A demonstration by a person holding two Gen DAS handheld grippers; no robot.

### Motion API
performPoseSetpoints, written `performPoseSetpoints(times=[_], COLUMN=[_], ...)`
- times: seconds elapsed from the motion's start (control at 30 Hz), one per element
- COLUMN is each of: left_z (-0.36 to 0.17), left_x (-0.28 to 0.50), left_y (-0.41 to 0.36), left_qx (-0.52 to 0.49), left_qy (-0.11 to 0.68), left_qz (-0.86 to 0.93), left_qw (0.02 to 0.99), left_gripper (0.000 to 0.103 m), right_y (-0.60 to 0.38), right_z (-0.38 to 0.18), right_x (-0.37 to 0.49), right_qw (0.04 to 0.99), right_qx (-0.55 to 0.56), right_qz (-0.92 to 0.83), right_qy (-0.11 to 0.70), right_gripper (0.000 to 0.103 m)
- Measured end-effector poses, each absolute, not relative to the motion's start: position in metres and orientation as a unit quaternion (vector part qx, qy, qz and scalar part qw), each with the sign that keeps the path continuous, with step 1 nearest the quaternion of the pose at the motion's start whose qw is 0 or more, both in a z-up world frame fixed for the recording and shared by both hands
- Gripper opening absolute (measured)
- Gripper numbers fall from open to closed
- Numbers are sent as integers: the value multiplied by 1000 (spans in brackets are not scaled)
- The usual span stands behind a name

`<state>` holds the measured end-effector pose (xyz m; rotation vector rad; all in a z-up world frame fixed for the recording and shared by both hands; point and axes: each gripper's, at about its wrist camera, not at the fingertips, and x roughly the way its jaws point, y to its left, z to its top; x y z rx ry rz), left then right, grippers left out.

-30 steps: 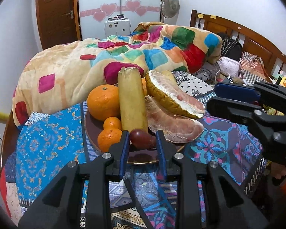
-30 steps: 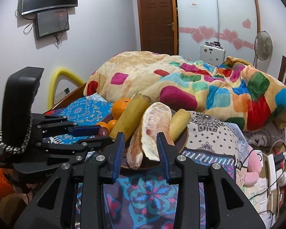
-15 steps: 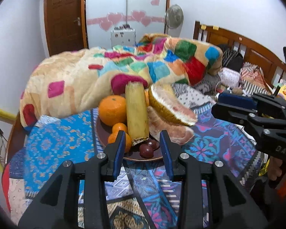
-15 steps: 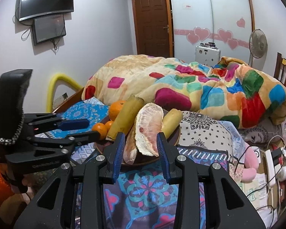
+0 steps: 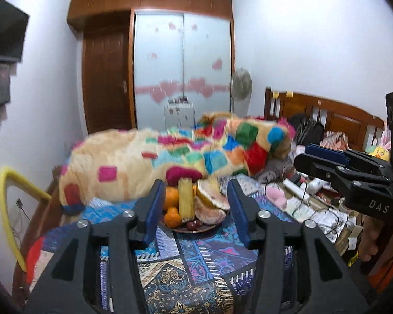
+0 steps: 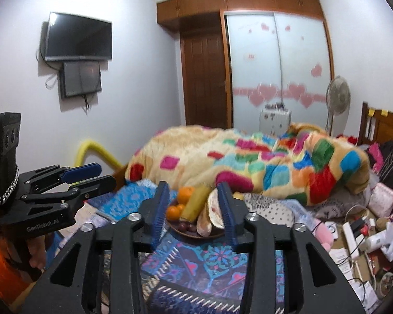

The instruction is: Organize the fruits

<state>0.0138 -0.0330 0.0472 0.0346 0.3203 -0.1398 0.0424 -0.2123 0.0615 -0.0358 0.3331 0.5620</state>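
Fruits sit heaped on a brown plate (image 5: 196, 230) well ahead of both tools, and from where I stand the step in hand looks like a pull-away from a finished arrangement. Nearest, the left gripper (image 5: 195, 210) hangs over the patterned cloth (image 5: 196, 259) with its fingers apart and opening, nothing between them; the right gripper (image 6: 194, 209) is the same, empty and widening. To do this well, I'd say both should come away high and straight, clear of the plate's rim, since a clipped edge could tip the pile.

On the plate, small dark plums (image 5: 192, 225) lie at the front edge, two little tangerines (image 5: 171, 217) stacked beside them, a bigger orange (image 5: 171, 196) behind. A yellow cane stick (image 5: 185, 198) stands on end against the pile, and peeled pomelo pieces (image 5: 212, 204) lean to its right. That upright stick looks the least steady piece; a jolt to the cloth might topple it.

Beyond lies the bright patchwork quilt (image 5: 170, 162).
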Motion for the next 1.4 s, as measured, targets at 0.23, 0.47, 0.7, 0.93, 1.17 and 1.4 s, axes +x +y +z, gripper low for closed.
performPoseSetpoints(times=[0.23,0.47,0.7,0.93,1.17,1.4], left_z=[72,79,80,80,79,75], left_x=[-51,-91,-110,-112,-114,-110], left_y=[-38,-39,-38,-36,-36,-36], left_qx=[20,13,11,4,5,2], left_qy=[94,53,40,42,43,46], left_qz=[-51,-31,-22,-23,-22,-22], left_qw=[994,998,999,999,999,999], left_gripper=[66,93,103,103,103,103], right_y=[-218,-220,-217,-218,-219,-220], right_z=[86,93,92,88,87,86], right_x=[-13,-41,-51,-66,-68,-67], right_qw=[960,967,971,975,975,975], right_qx=[-12,-7,-1,-9,-8,-6], right_qz=[259,245,233,219,218,217], right_qy=[104,67,52,40,40,44], right_gripper=[56,78,98,103,103,103])
